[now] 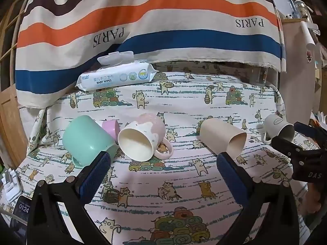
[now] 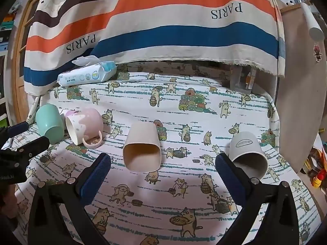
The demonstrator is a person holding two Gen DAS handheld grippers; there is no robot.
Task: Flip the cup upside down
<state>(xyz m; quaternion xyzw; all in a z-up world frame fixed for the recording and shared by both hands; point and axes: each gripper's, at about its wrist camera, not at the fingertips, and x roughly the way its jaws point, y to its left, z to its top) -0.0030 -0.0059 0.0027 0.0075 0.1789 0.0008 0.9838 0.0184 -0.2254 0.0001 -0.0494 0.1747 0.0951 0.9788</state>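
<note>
Several cups lie on their sides on the cat-print cloth (image 1: 163,194). A pink-and-white mug (image 1: 143,138) with its handle down faces my left gripper (image 1: 163,163), which is open and empty just in front of it. A mint cup (image 1: 85,140) lies left of it, with a small lilac cup (image 1: 111,127) behind. A beige square cup (image 2: 142,149) lies mouth-forward between the fingers of my open, empty right gripper (image 2: 163,163). A grey-white cup (image 2: 248,153) lies beside its right fingertip (image 2: 224,163).
A baby wipes pack (image 1: 116,75) lies at the back left under a hanging striped PARIS cloth (image 1: 153,20). A phone (image 1: 21,210) and a white clip lie at the left edge. Toys (image 2: 315,173) sit off the right edge.
</note>
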